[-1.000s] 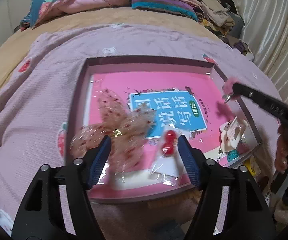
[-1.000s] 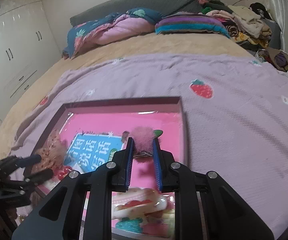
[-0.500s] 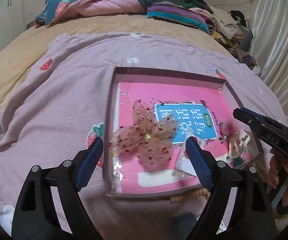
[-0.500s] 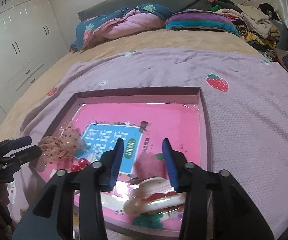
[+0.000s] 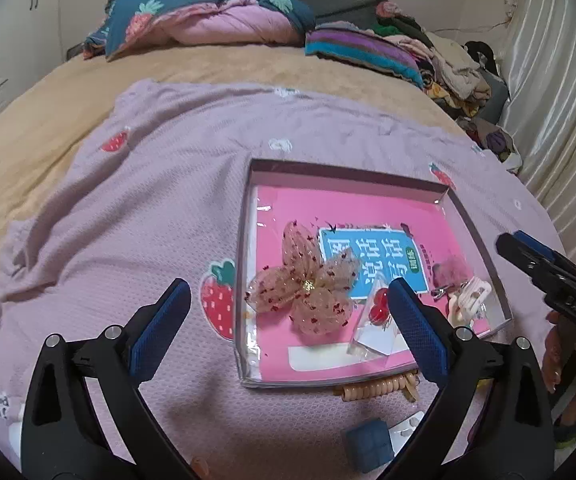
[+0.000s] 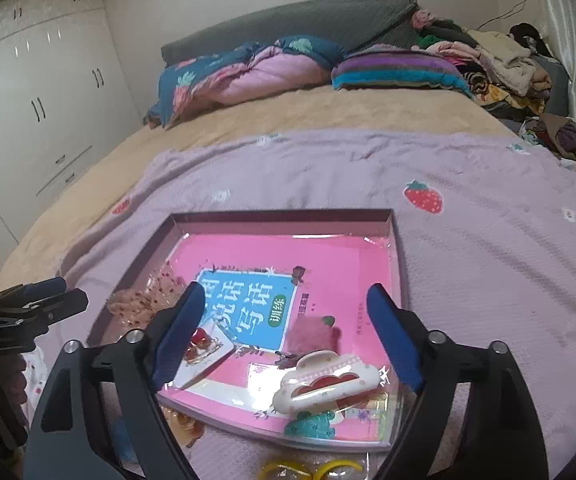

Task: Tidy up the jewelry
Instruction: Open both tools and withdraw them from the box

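A shallow tray (image 5: 347, 170) lined with a pink book lies on the lilac strawberry blanket. In it rest a sheer red-dotted bow (image 5: 303, 292), red cherry earrings in a clear packet (image 5: 377, 312), a pink fuzzy clip (image 6: 311, 330) and a white claw clip (image 6: 327, 380). My left gripper (image 5: 288, 292) hovers above the tray's near left corner. Its jaws are opening, and the bow below them is untouched. My right gripper (image 6: 286, 296) hangs over the tray's near right side, its jaws also opening. The fuzzy clip lies free beneath them.
A beige spiral hair tie (image 5: 371, 390) and a small blue box (image 5: 367, 444) lie on the blanket in front of the tray. Yellow rings in a packet (image 6: 311, 470) sit by its near edge. Folded quilts and piled clothes fill the far end of the bed.
The right gripper let go of the pink fuzzy clip, which now lies in the tray. Both grippers spread their jaws and drew back and up from the tray.
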`<action>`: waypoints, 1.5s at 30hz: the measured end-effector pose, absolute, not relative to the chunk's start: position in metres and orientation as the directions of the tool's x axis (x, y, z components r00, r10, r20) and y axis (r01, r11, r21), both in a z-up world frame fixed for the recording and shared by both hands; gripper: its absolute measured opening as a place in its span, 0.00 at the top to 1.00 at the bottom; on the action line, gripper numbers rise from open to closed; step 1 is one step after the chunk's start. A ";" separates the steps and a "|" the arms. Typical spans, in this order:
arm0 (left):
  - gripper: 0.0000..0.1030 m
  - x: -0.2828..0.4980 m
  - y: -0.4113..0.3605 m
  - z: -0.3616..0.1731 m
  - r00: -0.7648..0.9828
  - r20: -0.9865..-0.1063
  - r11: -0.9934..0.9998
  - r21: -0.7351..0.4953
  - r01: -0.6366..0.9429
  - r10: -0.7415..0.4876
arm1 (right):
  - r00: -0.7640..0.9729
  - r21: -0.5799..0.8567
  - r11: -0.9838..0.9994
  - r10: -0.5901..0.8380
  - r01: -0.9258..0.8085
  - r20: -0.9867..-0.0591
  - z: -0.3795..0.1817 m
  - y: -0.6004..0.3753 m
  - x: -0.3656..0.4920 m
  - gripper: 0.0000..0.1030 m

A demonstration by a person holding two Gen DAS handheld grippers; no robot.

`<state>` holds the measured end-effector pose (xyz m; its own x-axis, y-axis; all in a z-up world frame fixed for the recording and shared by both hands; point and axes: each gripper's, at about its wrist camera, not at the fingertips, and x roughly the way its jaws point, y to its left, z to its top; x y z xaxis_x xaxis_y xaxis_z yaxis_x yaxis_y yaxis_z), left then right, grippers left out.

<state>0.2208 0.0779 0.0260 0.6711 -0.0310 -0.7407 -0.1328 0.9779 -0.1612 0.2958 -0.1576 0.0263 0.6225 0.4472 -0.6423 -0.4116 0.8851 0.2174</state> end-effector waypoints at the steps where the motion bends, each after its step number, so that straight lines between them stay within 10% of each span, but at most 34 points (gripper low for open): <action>1: 0.11 0.219 0.079 0.029 0.676 -0.736 0.977 -0.165 -0.133 -0.032 | 0.630 0.221 0.885 0.449 -0.409 -0.634 0.030 -0.160 0.294 0.16; 45: 0.09 0.103 0.052 0.081 0.772 -0.633 0.979 -0.185 -0.087 -0.051 | 0.693 0.184 0.887 0.447 -0.422 -0.565 0.093 -0.208 0.161 0.12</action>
